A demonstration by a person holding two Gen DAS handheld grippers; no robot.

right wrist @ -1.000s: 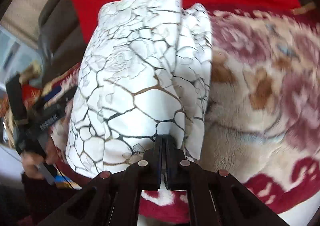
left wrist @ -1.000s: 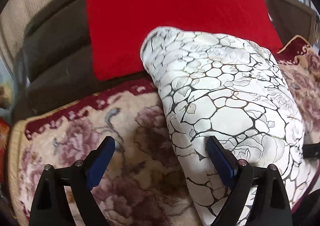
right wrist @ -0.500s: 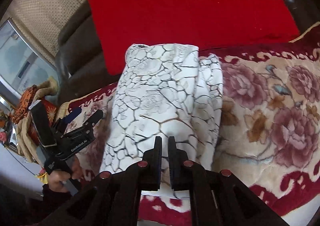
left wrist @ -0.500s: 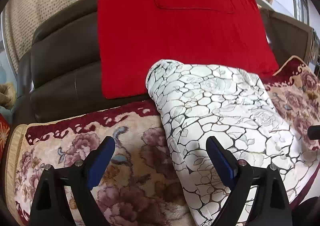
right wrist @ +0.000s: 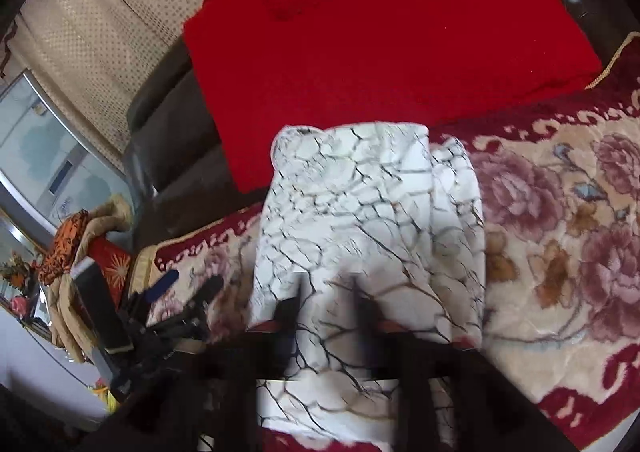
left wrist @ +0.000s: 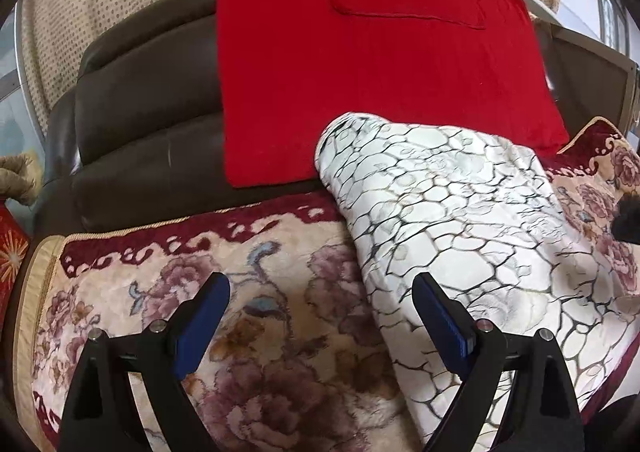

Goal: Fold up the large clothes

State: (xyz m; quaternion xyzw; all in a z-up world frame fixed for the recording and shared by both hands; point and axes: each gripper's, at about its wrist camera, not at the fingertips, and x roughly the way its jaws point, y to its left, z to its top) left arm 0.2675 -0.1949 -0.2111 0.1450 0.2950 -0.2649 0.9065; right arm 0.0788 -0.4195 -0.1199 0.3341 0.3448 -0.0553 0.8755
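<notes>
From the left wrist view, the left gripper hangs over the seat of a dark brown sofa with its jaws spread wide and nothing between them. One blue pad shows at 7 o'clock and the other at 5 o'clock. The folded white garment, printed with a dark crackle pattern, lies on the floral blanket that covers the seat. It runs from the centre of the picture down toward 4 o'clock, and the right-hand pad stands in front of its near edge; I cannot tell whether they touch. A flat red cloth leans on the sofa back from 11 to 2 o'clock, and the garment's far end lies against its lower edge. A dotted beige curtain hangs behind, at 10 o'clock.

From the right wrist view, the right gripper is blurred, at 6 o'clock. Its jaws have just been opening and now stand apart, and the near end of the garment shows in the gap between them, no longer pinched. The garment lies lengthwise from the centre toward 6 o'clock, a second folded layer showing along its right side. The blanket spreads to 3 o'clock and the red cloth fills 12 o'clock. The left gripper appears at 8 o'clock, just beside the garment's left edge, with its jaws parted.
</notes>
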